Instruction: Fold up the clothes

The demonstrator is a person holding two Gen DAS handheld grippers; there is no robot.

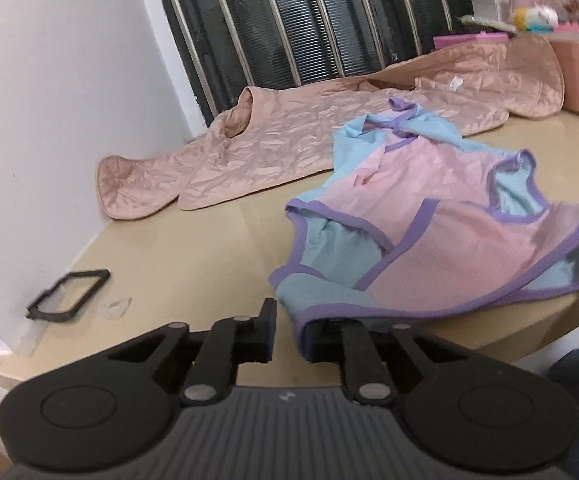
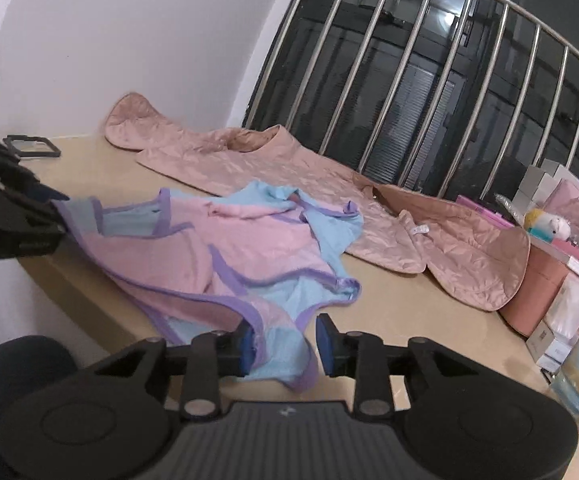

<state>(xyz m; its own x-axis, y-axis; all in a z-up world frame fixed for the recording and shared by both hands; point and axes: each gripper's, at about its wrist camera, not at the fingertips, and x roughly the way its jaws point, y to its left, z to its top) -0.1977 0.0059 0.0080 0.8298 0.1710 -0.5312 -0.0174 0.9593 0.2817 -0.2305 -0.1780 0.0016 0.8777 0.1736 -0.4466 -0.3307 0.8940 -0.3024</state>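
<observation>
1. The pink-and-blue vest (image 2: 225,248) lies crumpled at the near edge of the beige surface (image 1: 177,264), in front of a quilted pink jacket (image 1: 249,152).
2. The left hand-held gripper (image 1: 287,334) is clenched on a purple-trimmed hem corner.
3. The right hand-held gripper (image 2: 285,344) is released, cloth loose between its jaws.
4. The vest looks light, soft and floppy; the bound purple edges seem the firmest places to pinch.
</observation>
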